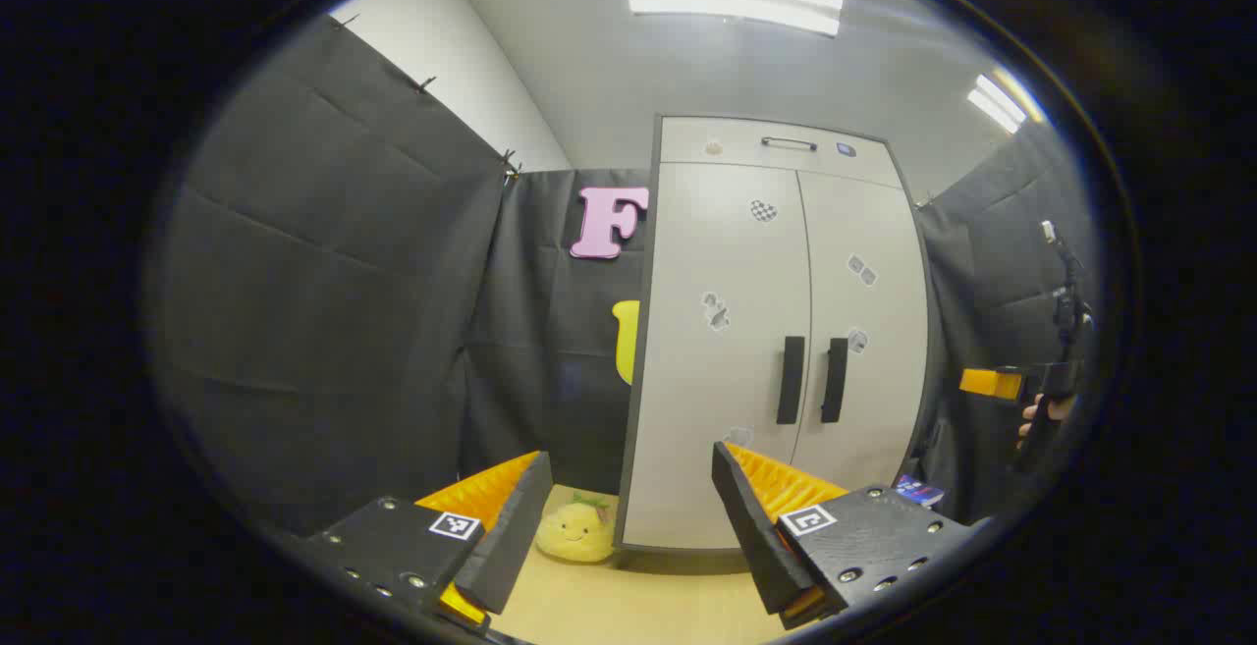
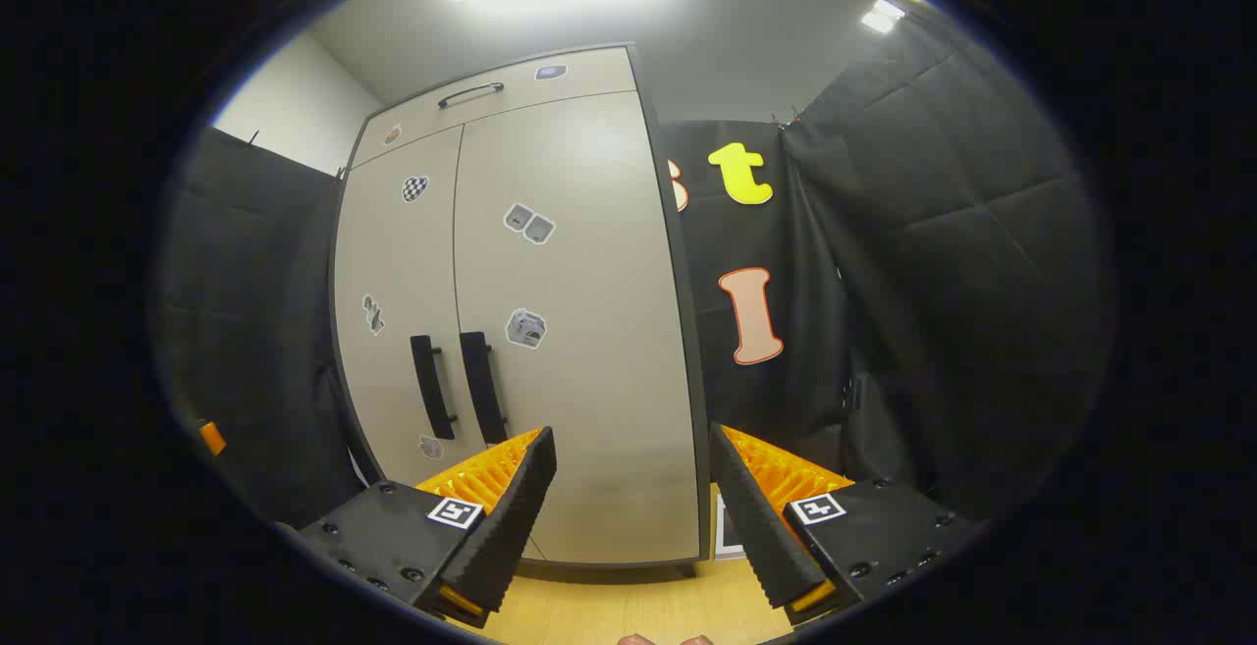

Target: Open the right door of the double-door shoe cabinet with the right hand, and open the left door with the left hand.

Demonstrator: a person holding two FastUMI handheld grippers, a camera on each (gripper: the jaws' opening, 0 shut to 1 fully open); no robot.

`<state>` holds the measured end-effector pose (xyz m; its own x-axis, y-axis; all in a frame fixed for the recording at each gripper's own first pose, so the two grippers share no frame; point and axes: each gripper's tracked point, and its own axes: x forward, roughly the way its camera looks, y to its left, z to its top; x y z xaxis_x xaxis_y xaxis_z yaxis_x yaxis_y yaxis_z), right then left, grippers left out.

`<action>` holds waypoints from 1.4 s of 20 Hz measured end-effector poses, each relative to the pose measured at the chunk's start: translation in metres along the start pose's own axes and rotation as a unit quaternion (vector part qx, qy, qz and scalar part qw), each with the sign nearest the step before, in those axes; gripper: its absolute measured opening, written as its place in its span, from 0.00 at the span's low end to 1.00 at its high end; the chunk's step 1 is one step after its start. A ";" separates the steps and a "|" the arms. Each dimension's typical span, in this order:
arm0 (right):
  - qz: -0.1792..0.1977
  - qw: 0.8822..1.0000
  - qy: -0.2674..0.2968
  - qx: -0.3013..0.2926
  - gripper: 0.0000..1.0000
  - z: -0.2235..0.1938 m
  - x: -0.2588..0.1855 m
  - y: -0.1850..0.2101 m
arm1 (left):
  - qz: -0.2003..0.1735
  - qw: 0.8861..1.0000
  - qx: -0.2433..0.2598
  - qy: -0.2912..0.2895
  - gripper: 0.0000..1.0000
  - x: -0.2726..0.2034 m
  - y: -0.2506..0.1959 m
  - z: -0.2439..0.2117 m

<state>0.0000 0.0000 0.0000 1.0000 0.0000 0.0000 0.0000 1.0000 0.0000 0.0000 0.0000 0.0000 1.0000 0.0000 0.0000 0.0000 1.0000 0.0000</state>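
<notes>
My left gripper (image 1: 628,517) hangs spread wide with nothing in it, facing the cabinet (image 1: 776,331); both doors are closed, their two dark handles (image 1: 811,380) side by side at the seam. Its view catches a yellow plush toy (image 1: 575,530) on the floor by the cabinet's corner. My right gripper (image 2: 633,508) is also spread and empty, near the right door (image 2: 579,331).

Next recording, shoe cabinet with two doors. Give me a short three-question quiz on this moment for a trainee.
1. True or false: both cabinet doors are shut.
2. The left gripper is: A open, B shut on a handle, C shut on nothing.
3. What lies on the floor left of the cabinet?

Key
1. True: left door and right door sit flush.
2. A; the right gripper is open too.
3. A yellow plush toy.
</notes>
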 end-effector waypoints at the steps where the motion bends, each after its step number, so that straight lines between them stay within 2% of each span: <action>1: 0.002 1.000 0.002 -0.001 0.98 -0.002 -0.002 0.003 | 0.003 1.000 -0.001 0.004 0.96 -0.002 0.004 -0.004; 9: -0.012 1.000 0.000 -0.002 0.98 -0.006 -0.006 0.002 | 0.010 1.000 -0.010 0.006 0.96 0.000 0.020 -0.007; 15: -0.039 0.999 -0.001 0.000 0.98 -0.008 -0.007 -0.012 | -0.014 1.000 0.001 0.006 0.96 0.013 0.007 -0.010; 21: -0.036 0.999 0.020 0.006 0.98 -0.013 0.009 0.001 | -0.047 0.998 -0.035 0.017 0.96 0.029 -0.011 -0.025; 22: -0.029 0.999 0.023 0.010 0.98 -0.011 0.014 0.006 | -0.050 0.998 -0.035 0.019 0.94 0.032 -0.012 -0.027; 28: 0.002 1.000 0.020 0.015 0.98 0.011 0.050 0.034 | -0.076 0.996 -0.026 0.039 0.96 0.032 -0.019 -0.050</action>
<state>0.0496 0.0337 0.0113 0.9992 0.0044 -0.0397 -0.0032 0.9995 0.0310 0.0320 -0.0191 -0.0497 0.9853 -0.1542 -0.0739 0.1501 0.9869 -0.0587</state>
